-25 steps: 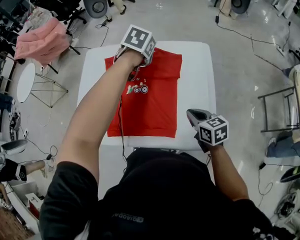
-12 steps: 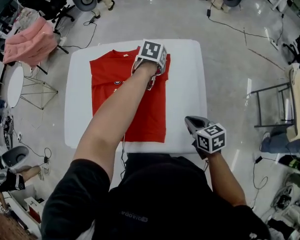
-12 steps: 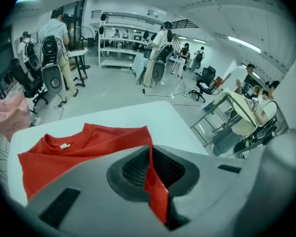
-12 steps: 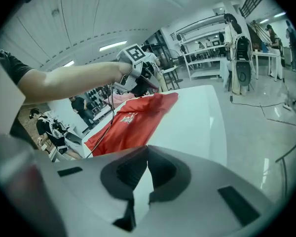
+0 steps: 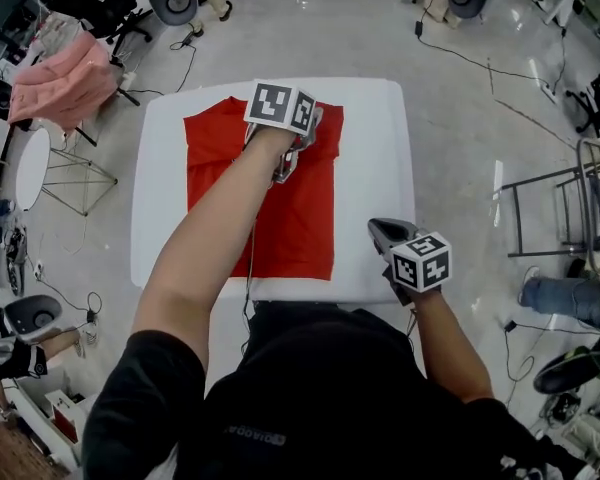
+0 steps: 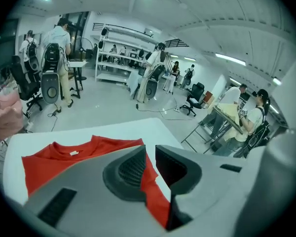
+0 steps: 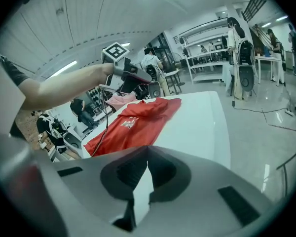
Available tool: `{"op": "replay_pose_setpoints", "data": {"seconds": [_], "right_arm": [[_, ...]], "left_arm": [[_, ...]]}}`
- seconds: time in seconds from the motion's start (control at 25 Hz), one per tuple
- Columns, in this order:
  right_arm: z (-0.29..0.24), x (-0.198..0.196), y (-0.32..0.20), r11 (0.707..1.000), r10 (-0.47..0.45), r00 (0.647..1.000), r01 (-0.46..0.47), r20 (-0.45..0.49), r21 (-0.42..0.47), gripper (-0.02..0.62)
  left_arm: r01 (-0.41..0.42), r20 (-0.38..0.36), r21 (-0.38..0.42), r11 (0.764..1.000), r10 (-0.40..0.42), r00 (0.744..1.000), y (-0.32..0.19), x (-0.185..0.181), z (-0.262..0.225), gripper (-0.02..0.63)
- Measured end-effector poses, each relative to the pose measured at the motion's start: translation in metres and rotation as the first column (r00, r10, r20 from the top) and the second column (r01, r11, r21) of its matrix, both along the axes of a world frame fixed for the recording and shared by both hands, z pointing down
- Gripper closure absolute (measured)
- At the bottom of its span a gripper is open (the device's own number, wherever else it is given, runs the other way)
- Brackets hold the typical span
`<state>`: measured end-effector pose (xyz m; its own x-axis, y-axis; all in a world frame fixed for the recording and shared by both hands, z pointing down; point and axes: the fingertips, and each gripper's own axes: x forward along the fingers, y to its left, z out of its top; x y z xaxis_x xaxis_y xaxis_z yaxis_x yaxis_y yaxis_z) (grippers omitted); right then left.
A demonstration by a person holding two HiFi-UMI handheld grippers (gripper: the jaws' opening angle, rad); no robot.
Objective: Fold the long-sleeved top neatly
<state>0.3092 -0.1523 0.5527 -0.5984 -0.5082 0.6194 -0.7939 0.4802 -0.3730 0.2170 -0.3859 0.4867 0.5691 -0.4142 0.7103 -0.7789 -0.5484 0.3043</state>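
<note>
Head view — left gripper (image 5: pixel 288 160), jaws just parting, apparently empty, above red top (image 5: pixel 302 230); right gripper (image 5: pixel 383 233) closed.

The left gripper (image 6: pixel 150 151) has just been opening over red top (image 6: pixel 89 151).

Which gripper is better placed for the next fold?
Left, likely: the left gripper hangs over the red long-sleeved top, jaws just opening, nothing pinched. The right gripper is shut, off the cloth, by the white table's near edge.
</note>
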Motion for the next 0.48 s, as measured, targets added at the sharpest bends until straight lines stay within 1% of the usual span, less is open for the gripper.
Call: {"op": "replay_pose_setpoints", "data": {"seconds": [0.16, 0.28, 0.36, 0.48], "right_arm": [[-0.010, -0.014, -0.001, 0.999, -0.045, 0.999, 0.045, -0.001, 0.027, 0.591], [-0.014, -0.025, -0.001, 0.995, -0.086, 0.996, 0.086, -0.006, 0.045, 0.591], [-0.017, -0.034, -0.001, 0.992, -0.113, 0.994, 0.114, -0.014, 0.054, 0.591], [-0.019, -0.048, 0.000, 0.985, -0.154, 0.987, 0.156, -0.038, 0.071, 0.591]], "left_arm": [[0.036, -0.005, 0.055, 0.998, -0.036, 0.999, 0.016, -0.034, -0.031, 0.548], [0.063, 0.009, 0.108, 0.992, -0.065, 0.998, 0.033, -0.060, -0.052, 0.548], [0.073, 0.028, 0.153, 0.985, -0.078, 0.997, 0.047, -0.079, -0.066, 0.549], [0.066, 0.091, 0.225, 0.972, -0.088, 0.992, 0.070, -0.112, -0.078, 0.588]]}}
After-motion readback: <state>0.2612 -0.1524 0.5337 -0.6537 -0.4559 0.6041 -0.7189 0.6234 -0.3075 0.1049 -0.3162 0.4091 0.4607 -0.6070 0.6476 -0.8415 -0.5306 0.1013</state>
